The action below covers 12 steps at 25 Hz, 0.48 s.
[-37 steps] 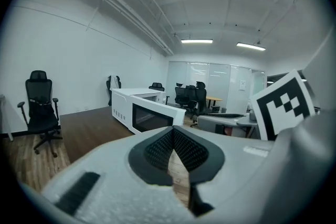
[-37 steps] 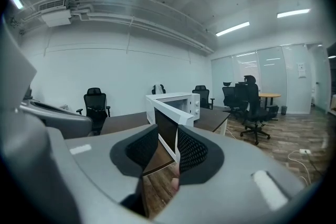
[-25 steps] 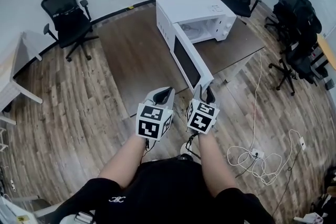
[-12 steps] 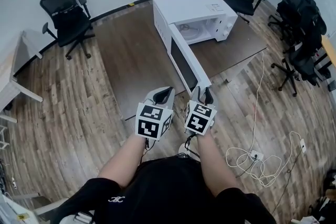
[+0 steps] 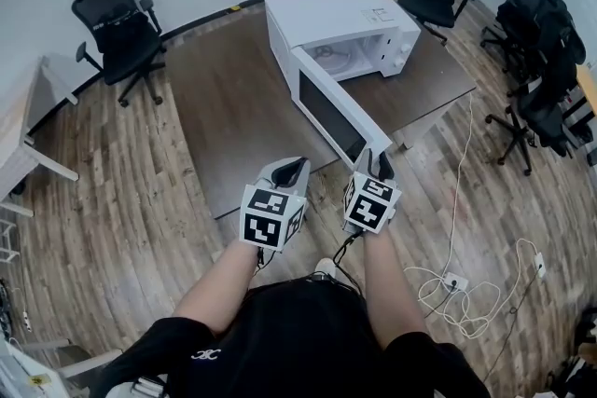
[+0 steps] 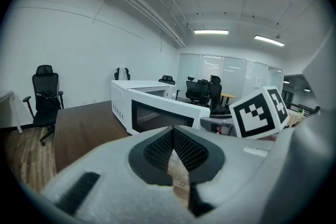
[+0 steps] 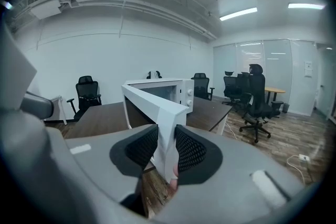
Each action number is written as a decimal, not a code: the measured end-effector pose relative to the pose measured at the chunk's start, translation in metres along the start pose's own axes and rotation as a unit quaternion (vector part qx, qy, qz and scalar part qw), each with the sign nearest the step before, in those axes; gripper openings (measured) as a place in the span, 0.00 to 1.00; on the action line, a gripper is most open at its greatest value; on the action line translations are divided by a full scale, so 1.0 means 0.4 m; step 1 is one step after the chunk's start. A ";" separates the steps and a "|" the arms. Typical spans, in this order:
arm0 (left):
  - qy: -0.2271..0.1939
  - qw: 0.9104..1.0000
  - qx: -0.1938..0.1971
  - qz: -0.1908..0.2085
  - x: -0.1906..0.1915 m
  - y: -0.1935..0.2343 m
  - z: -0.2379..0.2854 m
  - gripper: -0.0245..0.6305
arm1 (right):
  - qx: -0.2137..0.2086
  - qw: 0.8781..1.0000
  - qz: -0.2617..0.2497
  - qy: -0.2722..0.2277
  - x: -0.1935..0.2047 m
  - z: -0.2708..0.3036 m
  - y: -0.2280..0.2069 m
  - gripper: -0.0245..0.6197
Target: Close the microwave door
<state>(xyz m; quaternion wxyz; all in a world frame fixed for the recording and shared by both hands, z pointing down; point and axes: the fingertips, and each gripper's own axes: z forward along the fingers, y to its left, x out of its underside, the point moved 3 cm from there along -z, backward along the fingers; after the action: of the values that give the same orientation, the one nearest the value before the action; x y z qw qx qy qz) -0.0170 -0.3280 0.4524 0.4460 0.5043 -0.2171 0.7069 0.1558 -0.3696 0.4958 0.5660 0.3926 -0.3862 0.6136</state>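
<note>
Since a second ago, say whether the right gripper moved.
Yes: the right gripper shifted right, toward the floor cable; jaws just closing on the microwave door edge.

No readable text; microwave [image 5: 322,14] sticker [image 5: 378,14] illegible.

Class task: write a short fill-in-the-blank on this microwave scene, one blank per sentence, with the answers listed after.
The microwave door stands ___.
Its free edge sits between the fingers of the ___ gripper.
The left gripper holds ___.
The microwave rests on a brown ___.
Answers: open; right; nothing; table.
Note: the right gripper has just been closing its fingers on that edge.
</note>
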 end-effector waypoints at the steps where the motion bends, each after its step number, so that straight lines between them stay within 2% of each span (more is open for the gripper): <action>1: 0.001 1.000 -0.001 0.000 -0.002 -0.003 0.009 0.05 | 0.001 1.000 0.001 0.000 -0.007 0.014 -0.016 0.22; 6: 0.003 1.000 -0.012 -0.001 -0.012 -0.019 0.050 0.05 | -0.004 1.000 -0.005 0.001 -0.036 0.077 -0.089 0.22; 12: 0.004 1.000 -0.028 -0.013 -0.029 -0.032 0.109 0.05 | -0.028 0.999 -0.018 -0.002 -0.075 0.159 -0.162 0.22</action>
<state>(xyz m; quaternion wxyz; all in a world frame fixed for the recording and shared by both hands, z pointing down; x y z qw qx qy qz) 0.0176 -0.3592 0.4573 0.4699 0.4914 -0.2286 0.6967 0.2248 -0.4358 0.4952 0.5873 0.3845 -0.3970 0.5913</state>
